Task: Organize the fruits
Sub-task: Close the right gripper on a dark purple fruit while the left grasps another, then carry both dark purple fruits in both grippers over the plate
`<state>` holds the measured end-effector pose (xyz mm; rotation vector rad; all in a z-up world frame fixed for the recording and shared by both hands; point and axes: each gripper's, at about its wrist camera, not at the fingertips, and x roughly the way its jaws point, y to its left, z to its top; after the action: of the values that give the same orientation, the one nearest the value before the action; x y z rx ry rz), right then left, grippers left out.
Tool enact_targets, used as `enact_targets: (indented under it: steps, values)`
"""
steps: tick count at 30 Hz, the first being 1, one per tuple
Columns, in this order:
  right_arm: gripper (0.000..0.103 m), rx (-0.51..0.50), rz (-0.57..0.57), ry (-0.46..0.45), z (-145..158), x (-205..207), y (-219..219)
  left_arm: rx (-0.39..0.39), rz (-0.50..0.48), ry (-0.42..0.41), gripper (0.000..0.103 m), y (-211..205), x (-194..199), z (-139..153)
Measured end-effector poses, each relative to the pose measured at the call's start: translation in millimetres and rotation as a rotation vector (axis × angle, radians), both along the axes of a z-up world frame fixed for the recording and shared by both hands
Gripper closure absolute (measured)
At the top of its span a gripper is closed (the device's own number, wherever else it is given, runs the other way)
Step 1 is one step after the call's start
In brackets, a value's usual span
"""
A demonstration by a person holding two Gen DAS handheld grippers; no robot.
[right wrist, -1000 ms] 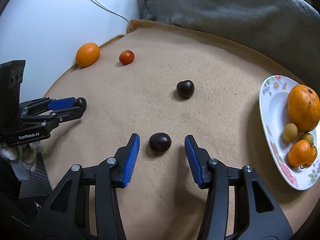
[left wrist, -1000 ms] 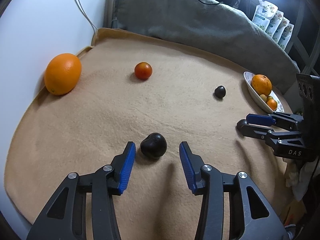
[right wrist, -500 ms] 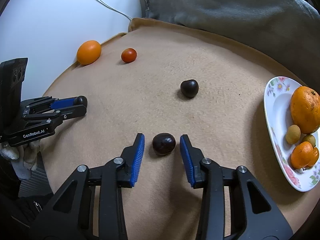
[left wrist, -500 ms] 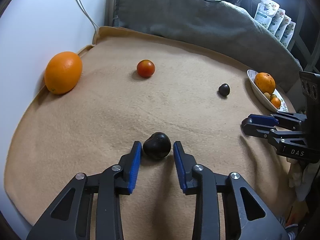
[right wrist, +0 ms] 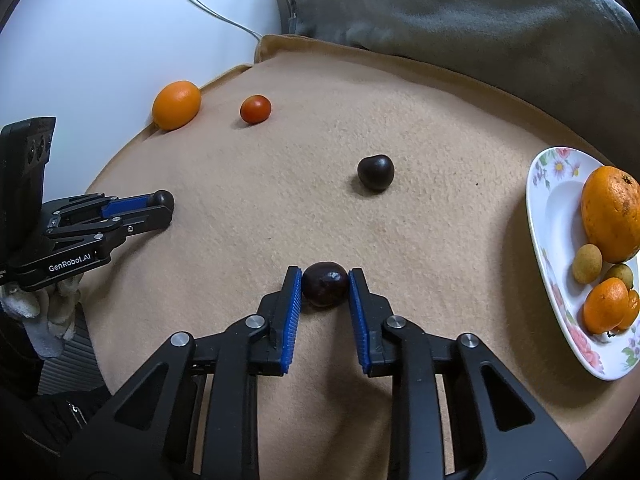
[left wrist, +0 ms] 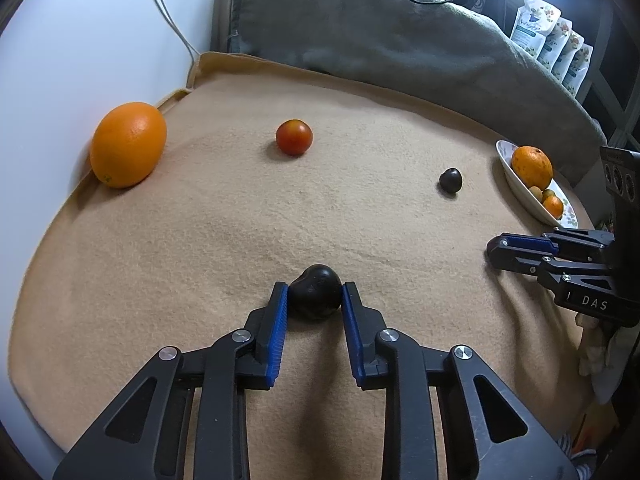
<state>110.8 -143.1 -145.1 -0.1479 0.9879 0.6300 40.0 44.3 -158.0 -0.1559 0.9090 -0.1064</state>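
Observation:
My left gripper (left wrist: 314, 288) is closing tight on a dark round fruit (left wrist: 315, 302) that rests on the tan blanket (left wrist: 224, 232), both blue pads pressing its sides. My right gripper (right wrist: 325, 274) is closing the same way on a second dark fruit (right wrist: 325, 290). A third dark fruit (right wrist: 375, 172) lies loose farther back. Near the wall sit a large orange (left wrist: 128, 144) and a red tomato (left wrist: 294, 137). The flowered plate (right wrist: 548, 216) at the right holds an orange and several small fruits. Each wrist view shows the other gripper at its side: right gripper (left wrist: 493, 250), left gripper (right wrist: 166, 208).
A grey cushion (left wrist: 380, 28) runs along the blanket's far edge, and a white wall with a cable (right wrist: 208, 12) stands at the left. Packets (left wrist: 548, 40) sit on a shelf at the back right. Gloved hands hold both grippers.
Both grippers' jaws have closed in from wide apart until the pads press the dark fruit between them. Neither hand nor any fruit has shifted.

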Motion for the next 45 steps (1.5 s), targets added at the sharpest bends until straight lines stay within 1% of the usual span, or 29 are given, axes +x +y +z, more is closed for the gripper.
enact_targets:
  steps: [9, 18, 32, 45]
  values:
    - [0.079, 0.036, -0.018, -0.035, 16, -4, -12, -0.02, -0.008, -0.018, 0.078, -3, -1, 10]
    - [0.079, 0.063, -0.063, -0.072, 34, -12, -36, -0.034, -0.05, -0.052, 0.078, -21, 6, 25]
    - [0.079, 0.091, -0.188, -0.126, 55, -13, -95, -0.058, -0.147, -0.096, 0.078, -68, 24, 44]
    - [0.079, 0.087, -0.285, -0.156, 65, -10, -147, -0.061, -0.264, -0.121, 0.078, -123, 45, 57]
